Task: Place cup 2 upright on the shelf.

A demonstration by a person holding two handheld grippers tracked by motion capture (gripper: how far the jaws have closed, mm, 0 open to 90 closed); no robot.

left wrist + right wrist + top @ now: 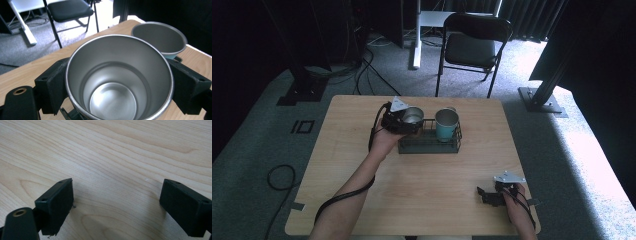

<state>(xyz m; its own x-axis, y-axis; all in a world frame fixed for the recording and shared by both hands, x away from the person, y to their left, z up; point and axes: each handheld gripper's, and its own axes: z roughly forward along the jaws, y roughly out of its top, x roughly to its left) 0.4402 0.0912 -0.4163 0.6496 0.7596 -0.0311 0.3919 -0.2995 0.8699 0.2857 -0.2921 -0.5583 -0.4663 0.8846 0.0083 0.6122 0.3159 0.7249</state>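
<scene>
Your left gripper (404,121) fingers clamp the upright steel cup (119,77) at the rack's (430,144) left end beside the teal cup (446,125), while your right gripper (492,196) gapes empty near the bench's near right corner.

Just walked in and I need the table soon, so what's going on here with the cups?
A person is working at the wooden table with a gripper in each hand. The left gripper is shut on a steel cup, holding it upright over the left end of a black wire rack. A second cup, teal outside, already stands in the rack beside it. The right gripper rests open near the table's front right corner, with nothing between its jaws.
</scene>
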